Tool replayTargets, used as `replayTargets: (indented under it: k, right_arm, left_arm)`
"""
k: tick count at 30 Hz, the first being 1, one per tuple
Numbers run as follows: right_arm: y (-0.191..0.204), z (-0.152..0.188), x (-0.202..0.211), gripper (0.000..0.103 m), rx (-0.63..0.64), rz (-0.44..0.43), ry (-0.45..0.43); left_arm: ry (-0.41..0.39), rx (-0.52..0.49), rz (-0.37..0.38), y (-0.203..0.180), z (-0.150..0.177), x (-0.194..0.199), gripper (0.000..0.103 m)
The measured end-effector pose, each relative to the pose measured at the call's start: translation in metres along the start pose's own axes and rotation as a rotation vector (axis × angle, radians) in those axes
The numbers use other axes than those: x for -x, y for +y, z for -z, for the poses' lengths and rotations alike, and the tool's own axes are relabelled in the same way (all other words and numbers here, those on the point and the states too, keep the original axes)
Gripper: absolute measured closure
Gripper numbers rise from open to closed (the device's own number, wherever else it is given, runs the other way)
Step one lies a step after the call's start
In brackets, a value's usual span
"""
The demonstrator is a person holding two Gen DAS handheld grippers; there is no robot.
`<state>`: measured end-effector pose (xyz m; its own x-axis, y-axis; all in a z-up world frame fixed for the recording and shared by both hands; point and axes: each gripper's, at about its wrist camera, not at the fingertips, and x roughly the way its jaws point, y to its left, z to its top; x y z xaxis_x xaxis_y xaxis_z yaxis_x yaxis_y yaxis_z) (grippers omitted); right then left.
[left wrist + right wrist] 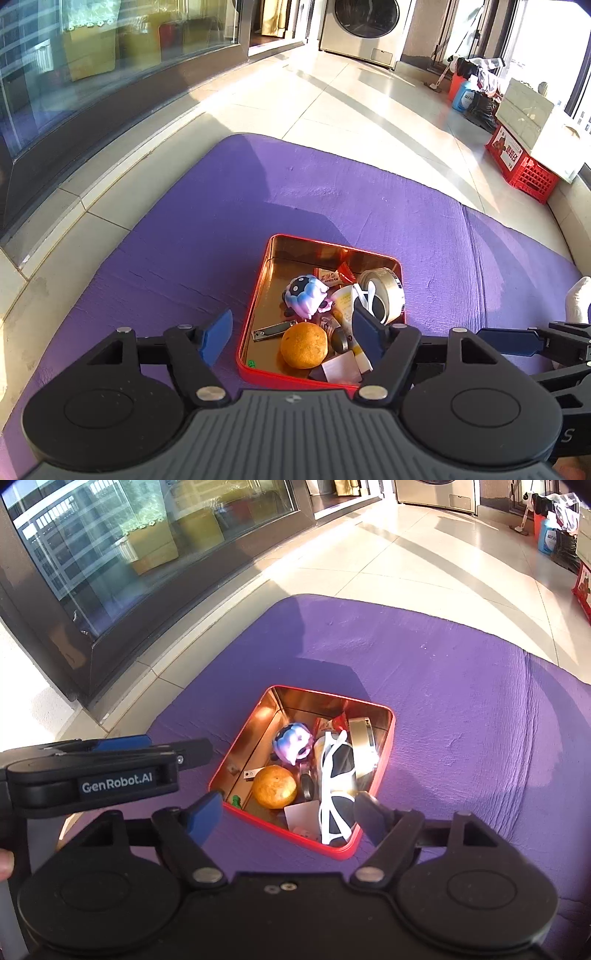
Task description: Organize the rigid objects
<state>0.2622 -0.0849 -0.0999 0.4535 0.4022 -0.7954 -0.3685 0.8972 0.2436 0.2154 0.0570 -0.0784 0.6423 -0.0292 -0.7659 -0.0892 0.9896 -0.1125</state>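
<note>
The red tin (246, 334) sits on the purple mat (207, 236), which lies on the tiled floor (369, 96). In it I see an orange (303, 345), a blue-and-pink toy (304, 297), nail clippers (271, 329), white sunglasses (338, 786), a metal ring (386, 291), a white card (303, 812) and red snack packets (338, 275).

Left tool (291, 338): I see the tin directly ahead of it and below, its near rim between the two blue pads. The jaws stand wide apart, released, with nothing gripped and no pad touching the tin or its contents.

Right tool (288, 812): I see the tin ahead and below here as well, its near corner lying between the pads. The jaws stand wide apart, released, holding nothing. The sunglasses lie just past its right pad; I cannot tell whether they touch.

The two tools sit side by side; each shows at the edge of the other's view.

Readable writing: "GenRobot.AI" on the left tool's body, seen from the right wrist. A red crate (524, 166) and a blue bottle (463, 96) by the wall carry print that is too small to read. A washing machine (365, 29) stands at the far end.
</note>
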Motion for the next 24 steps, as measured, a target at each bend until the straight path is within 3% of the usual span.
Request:
replayTargets:
  k: [6,11,18,20,24]
  right_arm:
    - [0.001,0.011,0.026,0.013,0.007,-0.025,-0.069]
    - [0.005,0.019,0.047,0.0,0.032,-0.037,-0.133]
    - [0.009,0.031,0.064,0.0,0.033,-0.048,-0.187]
    - [0.01,0.034,0.067,0.0,0.036,-0.038,-0.199]
    - [0.013,0.041,0.074,0.0,0.046,-0.024,-0.233]
  left_arm:
    - [-0.032,-0.005,-0.003,-0.003,0.011,0.029,0.028]
    - [-0.047,0.009,0.009,-0.001,0.021,0.044,0.018]
    - [-0.062,0.015,0.028,0.003,0.033,0.06,0.01]
    - [-0.067,0.018,0.028,0.003,0.036,0.064,0.003]
    - [-0.079,0.013,0.017,0.0,0.041,0.072,0.002]
